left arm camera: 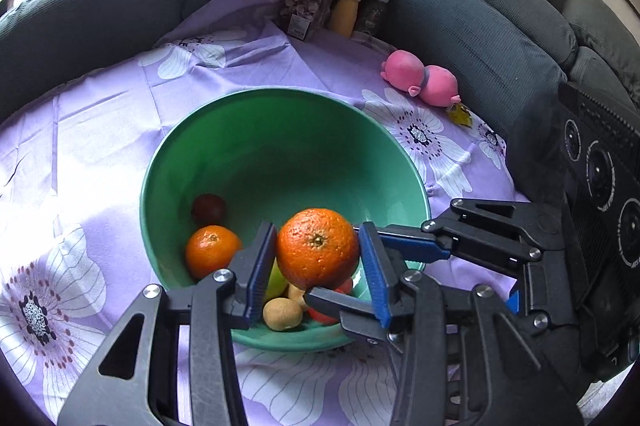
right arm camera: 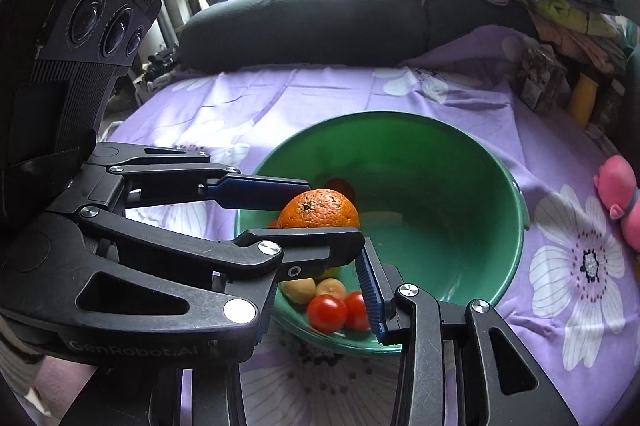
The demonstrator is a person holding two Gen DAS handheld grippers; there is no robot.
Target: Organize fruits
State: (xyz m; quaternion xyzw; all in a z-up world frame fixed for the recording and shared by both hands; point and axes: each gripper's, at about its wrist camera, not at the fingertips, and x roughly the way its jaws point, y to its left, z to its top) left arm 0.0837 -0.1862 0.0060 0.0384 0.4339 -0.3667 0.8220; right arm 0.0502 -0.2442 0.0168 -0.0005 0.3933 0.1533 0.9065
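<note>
The orange (left arm camera: 317,247) is clamped in the left gripper (left arm camera: 318,258) over the green bowl (left arm camera: 248,130); the right gripper (right arm camera: 320,290) is closed on nothing; release should be made low, clear of the tomatoes (right arm camera: 327,312).

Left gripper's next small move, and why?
Probably lower the large orange onto the green plastic bowl's bare floor: the left gripper clamps it above the smaller fruit, while the right gripper seems to straddle the near rim.
</note>
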